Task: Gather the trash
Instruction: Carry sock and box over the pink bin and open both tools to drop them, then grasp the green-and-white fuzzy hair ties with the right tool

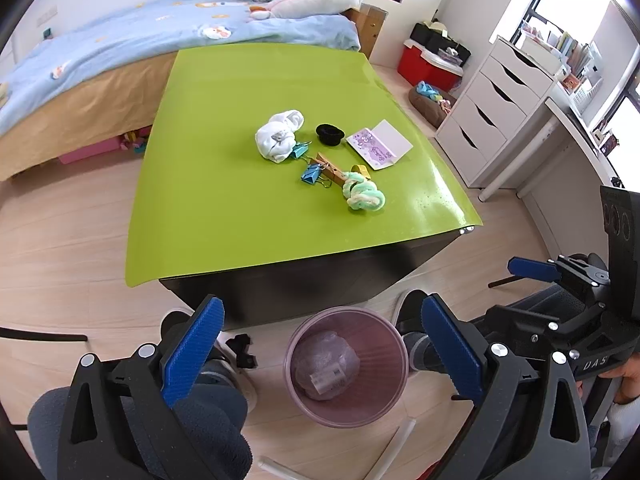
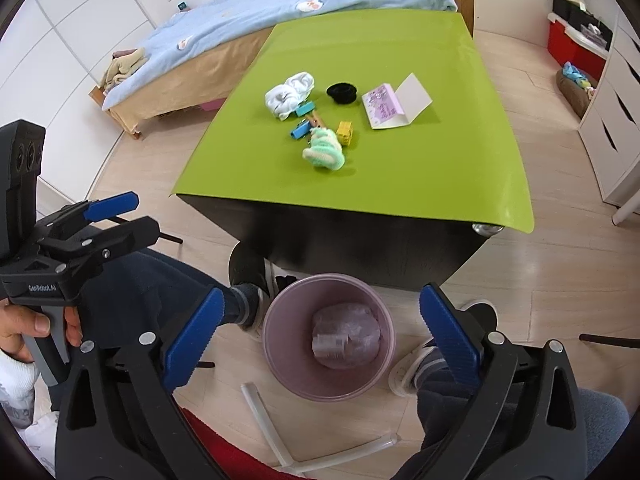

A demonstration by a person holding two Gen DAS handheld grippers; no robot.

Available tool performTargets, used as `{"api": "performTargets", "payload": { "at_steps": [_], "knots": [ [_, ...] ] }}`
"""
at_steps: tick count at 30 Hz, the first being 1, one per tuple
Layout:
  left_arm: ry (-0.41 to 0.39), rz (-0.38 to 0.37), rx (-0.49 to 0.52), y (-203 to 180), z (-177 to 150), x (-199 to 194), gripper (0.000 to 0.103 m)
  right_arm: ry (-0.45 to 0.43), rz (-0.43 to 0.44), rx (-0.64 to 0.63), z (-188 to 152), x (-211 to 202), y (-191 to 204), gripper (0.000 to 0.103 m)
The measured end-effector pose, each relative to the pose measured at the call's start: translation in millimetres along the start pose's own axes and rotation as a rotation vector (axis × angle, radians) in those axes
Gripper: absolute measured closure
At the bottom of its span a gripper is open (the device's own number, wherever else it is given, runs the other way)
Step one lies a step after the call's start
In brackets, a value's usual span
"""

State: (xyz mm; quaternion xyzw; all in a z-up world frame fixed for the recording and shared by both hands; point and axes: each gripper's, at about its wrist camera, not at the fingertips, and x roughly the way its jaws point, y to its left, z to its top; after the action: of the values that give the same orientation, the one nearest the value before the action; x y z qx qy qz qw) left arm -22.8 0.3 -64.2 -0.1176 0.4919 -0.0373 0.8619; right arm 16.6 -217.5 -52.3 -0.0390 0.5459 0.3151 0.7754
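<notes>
**A:** What do you have around you, biggest first?

**B:** Room: pale wood floor [image 1: 72,240], a bed [image 1: 100,52] with a blue cover behind the table, and a white drawer unit [image 1: 484,116] off the table's right edge. Your table is dark, topped with a green mat [image 1: 240,200] that overhangs its near edge.

**A:** And the bin?

**B:** You hold both grippers over a pink bin [image 1: 347,366] that stands on the floor just below the mat's near edge. A clear crumpled plastic wrapper [image 1: 326,368] lies at its bottom.

**A:** On the mat?

**B:** All clustered around the middle, towards the right edge. A balled white cloth [image 1: 280,136]; to its right a black round cap [image 1: 330,134]; then a purple-and-white card [image 1: 378,144] nearest the right edge. Closer to you: a green-and-white yarn knot [image 1: 364,196], touching a wooden clothespin [image 1: 330,170], with blue binder clips [image 1: 311,174] beside it and a yellow binder clip [image 2: 344,133].

**A:** Your grippers?

**B:** Your left gripper [image 1: 320,358] is spread wide, holding nothing. Your right gripper [image 2: 320,344] likewise gapes wide, unloaded.
</notes>
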Motion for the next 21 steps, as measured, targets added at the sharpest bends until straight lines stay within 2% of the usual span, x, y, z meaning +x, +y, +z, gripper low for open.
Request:
{"api": "performTargets", "payload": {
  "at_steps": [12,21],
  "knots": [
    [-0.038,0.019,0.035,-0.6,13.3,-5.3,0.008,-0.049,-0.008,-0.008,34.3,-1.0,-1.2,0.006],
    [-0.077,0.038,0.068,0.9,29.2,-10.3,0.008,-0.025,-0.021,-0.015,80.4,27.6,-2.3,0.006]
  ]
}}
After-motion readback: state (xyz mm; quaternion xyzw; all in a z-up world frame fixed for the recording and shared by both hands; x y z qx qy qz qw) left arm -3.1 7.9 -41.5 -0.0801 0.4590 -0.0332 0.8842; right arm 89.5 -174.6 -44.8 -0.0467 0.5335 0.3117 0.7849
